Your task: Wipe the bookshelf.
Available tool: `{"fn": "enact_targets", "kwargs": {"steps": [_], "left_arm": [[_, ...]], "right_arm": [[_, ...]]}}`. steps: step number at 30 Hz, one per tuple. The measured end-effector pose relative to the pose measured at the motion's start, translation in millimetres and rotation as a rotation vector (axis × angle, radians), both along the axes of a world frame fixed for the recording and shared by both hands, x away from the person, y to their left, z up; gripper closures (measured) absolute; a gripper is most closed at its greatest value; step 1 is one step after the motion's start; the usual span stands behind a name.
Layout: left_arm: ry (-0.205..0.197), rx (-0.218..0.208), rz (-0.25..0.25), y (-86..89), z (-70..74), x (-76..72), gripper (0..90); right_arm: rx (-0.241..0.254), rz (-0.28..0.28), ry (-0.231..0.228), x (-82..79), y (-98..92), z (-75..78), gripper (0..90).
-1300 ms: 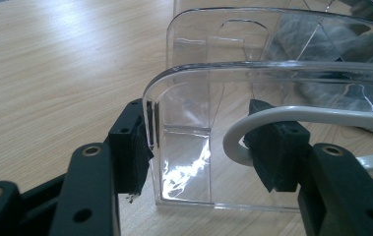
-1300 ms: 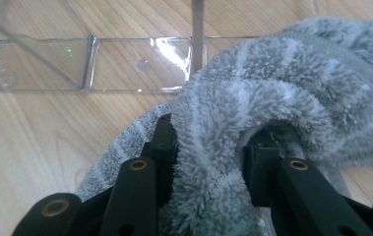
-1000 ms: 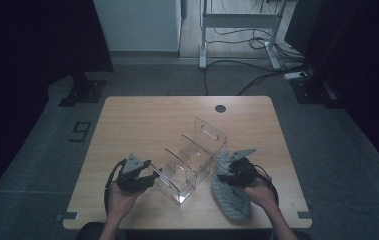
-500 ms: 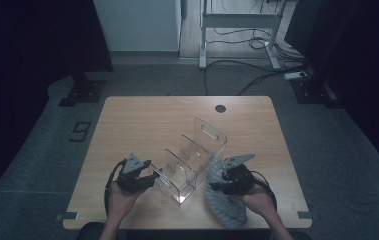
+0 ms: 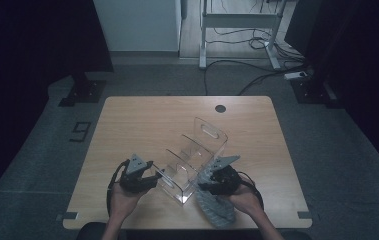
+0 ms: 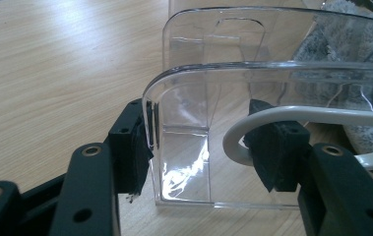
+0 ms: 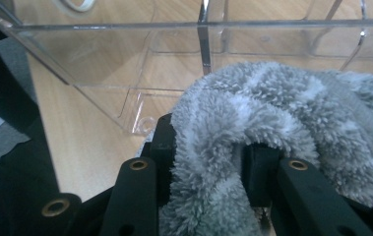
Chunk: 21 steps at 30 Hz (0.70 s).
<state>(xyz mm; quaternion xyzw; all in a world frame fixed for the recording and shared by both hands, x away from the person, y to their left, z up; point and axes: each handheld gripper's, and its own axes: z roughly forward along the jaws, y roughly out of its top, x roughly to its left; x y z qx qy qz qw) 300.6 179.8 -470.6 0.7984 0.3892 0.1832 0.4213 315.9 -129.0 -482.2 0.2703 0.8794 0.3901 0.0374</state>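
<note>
Organizer, clear plastic, sits near counter front edge. Left gripper jaws clamp its near end wall, apparently firmly. Right gripper jaws pinch grey fluffy cloth just beside organizer's side wall.

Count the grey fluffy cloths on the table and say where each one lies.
1: the grey cloth, pinched in the right gripper, beside the clear organiser at the near edge. None seems hidden.
</note>
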Motion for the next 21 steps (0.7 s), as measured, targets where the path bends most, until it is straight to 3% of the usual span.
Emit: {"fn": "enact_targets", "kwargs": {"steps": [6, 21], "left_arm": [[0.004, -0.014, 0.000, -0.6, -0.2, 1.0, 44.6], [0.005, -0.019, 0.014, -1.3, -0.3, 2.3, 44.6]], "right_arm": [[-0.030, -0.014, -0.007, 5.7, 3.6, -4.6, 65.4], [-0.105, -0.027, 0.019, 20.6, 16.9, -34.6, 65.6]]}}
